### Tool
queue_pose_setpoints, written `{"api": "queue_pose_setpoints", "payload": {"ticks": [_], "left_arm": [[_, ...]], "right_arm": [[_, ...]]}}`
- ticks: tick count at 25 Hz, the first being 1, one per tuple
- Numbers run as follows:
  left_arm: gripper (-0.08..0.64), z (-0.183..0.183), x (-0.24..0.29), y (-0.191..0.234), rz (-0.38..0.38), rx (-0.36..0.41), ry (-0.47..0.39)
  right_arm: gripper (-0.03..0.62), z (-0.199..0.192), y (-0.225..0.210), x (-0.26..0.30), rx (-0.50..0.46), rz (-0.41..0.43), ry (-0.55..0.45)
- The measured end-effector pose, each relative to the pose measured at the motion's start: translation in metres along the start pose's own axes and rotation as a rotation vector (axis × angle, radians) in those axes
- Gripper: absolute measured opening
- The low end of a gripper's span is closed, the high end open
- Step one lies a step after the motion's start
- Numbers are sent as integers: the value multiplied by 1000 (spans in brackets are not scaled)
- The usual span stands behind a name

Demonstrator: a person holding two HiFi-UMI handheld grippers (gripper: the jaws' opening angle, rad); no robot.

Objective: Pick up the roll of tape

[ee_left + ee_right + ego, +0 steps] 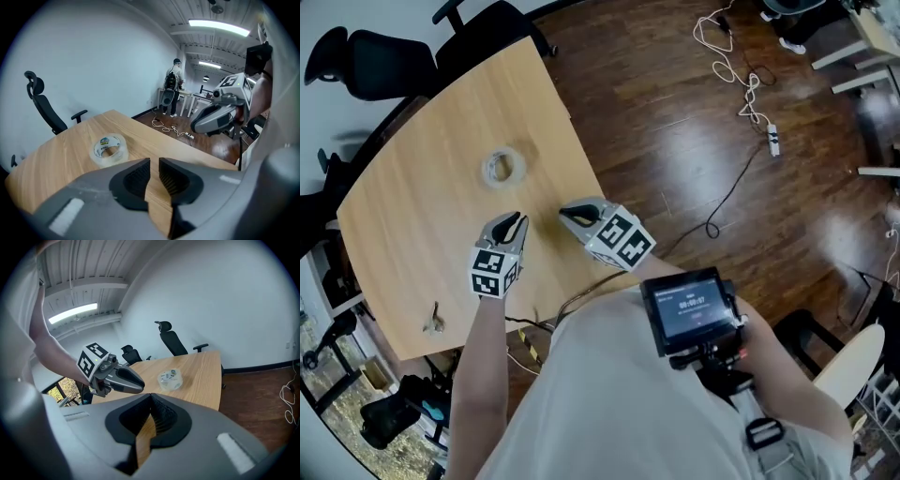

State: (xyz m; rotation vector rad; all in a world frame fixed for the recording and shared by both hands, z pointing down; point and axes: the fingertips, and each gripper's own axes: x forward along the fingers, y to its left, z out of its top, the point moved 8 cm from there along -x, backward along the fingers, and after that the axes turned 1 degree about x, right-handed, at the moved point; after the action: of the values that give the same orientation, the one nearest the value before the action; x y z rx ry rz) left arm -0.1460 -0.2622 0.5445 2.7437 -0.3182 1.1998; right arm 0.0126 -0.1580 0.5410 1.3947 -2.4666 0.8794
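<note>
Light wooden table (pixel 403 244) on dark plank floor (pixel 675 141); black office chairs (pixel 375 61) at table's far edge. Clear round tape roll (pixel 503 168) flat mid-table. Left gripper (pixel 517 218) over table, jaws narrowly parted, empty; right gripper (pixel 566 215) jaws together, empty.

Head view: the person's torso (pixel 609 394) covers the near edge of the table (pixel 403 244); a small object (pixel 435 321) near the table's lower left corner is too small to identify; an office chair (pixel 487 28) is cut by the top edge. Left gripper view: the body of the left gripper (pixel 154 162) masks the near tabletop; the distant person (pixel 172 86) is too small for detail
</note>
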Motion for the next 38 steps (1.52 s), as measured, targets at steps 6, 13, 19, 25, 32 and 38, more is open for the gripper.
{"api": "queue_pose_setpoints", "payload": {"ticks": [6, 13, 19, 25, 32, 38], "left_arm": [[104, 15, 12, 33, -2, 82, 71], [199, 25, 45, 49, -9, 273, 196], [260, 14, 74, 83, -62, 386, 377], [245, 4, 103, 90, -155, 502, 523], [163, 14, 108, 101, -150, 501, 609], [112, 8, 114, 86, -143, 587, 651]], "right_arm": [[8, 6, -12, 9, 22, -1, -8], [8, 1, -15, 1, 58, 8, -20], [8, 2, -9, 14, 74, 9, -29], [8, -3, -6, 5, 95, -7, -14], [8, 3, -11, -5, 106, -32, -41], [8, -6, -11, -14, 116, -37, -30]]}}
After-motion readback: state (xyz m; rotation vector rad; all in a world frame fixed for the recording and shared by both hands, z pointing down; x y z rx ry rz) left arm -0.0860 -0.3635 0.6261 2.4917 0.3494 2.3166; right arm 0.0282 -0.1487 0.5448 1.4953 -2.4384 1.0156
